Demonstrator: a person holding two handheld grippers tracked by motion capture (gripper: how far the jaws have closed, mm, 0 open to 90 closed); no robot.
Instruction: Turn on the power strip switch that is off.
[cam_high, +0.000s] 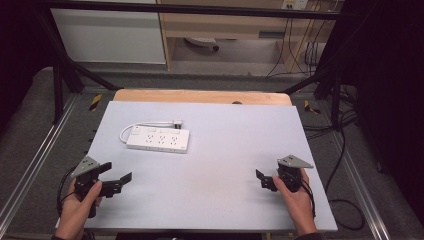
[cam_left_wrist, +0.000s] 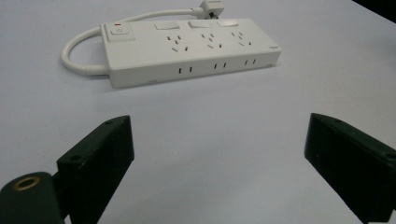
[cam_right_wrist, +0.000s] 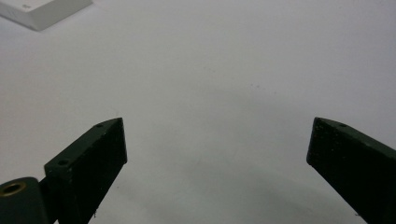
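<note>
bench: grey top, with a strip of bare wood showing along the far edge.

power strip: white, sitting flat on the far left part of the bench, well apart from both grippers. Long axis runs pretty much left-right across the bench.

which way it points: the switch end faces left; the cord loops out of that end and curls round behind the strip, with the plug lying just past its far edge.

left gripper: near the front left corner, held in the person's left hand. Jaws spread wide, nothing between them.

right gripper: near the front right, held in the right hand. Jaws also wide apart and empty.

high view extras: the whole layout, both forearms, the floor and the cables off to the right.

left gripper view extras: close look at the power strip, so you get three socket groups, a rocker switch over each, the main button at the cord end and slots along the near side. The high view is too small for that.

right gripper view extras: mostly bare bench between the jaws, and just a corner of the power strip at top left.
</note>
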